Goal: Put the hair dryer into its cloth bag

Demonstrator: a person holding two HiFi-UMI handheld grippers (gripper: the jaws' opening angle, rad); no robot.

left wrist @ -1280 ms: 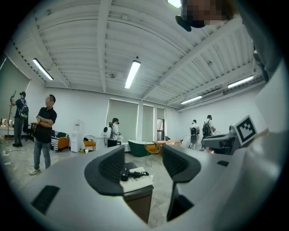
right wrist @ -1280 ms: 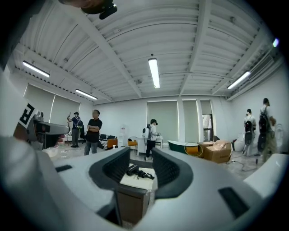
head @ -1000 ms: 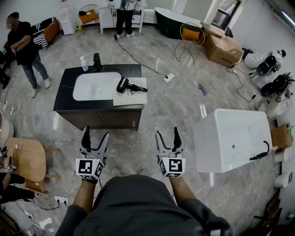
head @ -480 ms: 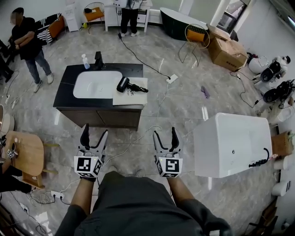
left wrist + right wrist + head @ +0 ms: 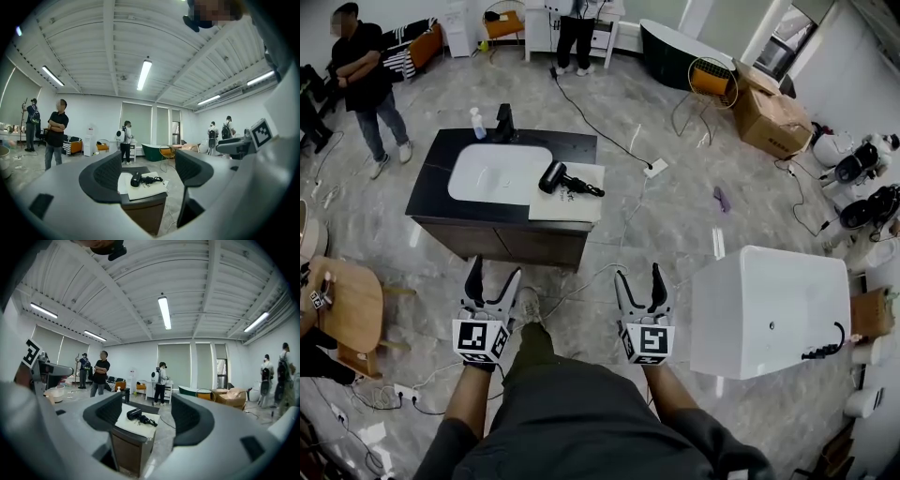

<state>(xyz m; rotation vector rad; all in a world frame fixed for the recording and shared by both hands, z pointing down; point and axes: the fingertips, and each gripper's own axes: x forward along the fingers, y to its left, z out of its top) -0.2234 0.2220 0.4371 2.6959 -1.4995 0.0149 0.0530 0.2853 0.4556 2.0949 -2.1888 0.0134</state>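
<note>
A black hair dryer (image 5: 554, 177) with its coiled cord lies on a pale cloth bag (image 5: 568, 194), spread flat on the right end of a dark vanity counter (image 5: 431, 175). The hair dryer (image 5: 136, 179) and the bag (image 5: 151, 187) show between the jaws in the left gripper view, the hair dryer (image 5: 134, 414) also in the right gripper view. My left gripper (image 5: 494, 277) and right gripper (image 5: 638, 277) are both open and empty, held side by side well short of the counter, above the floor.
A white sink basin (image 5: 499, 172), a black tap (image 5: 502, 123) and a spray bottle (image 5: 477, 123) share the counter. A white tub (image 5: 769, 305) stands to the right, a round wooden table (image 5: 349, 304) to the left. Cables cross the floor. People stand at the back.
The view has shifted forward a little toward the counter, and a foot now shows between the grippers. Both grippers keep their pose and stay open.
</note>
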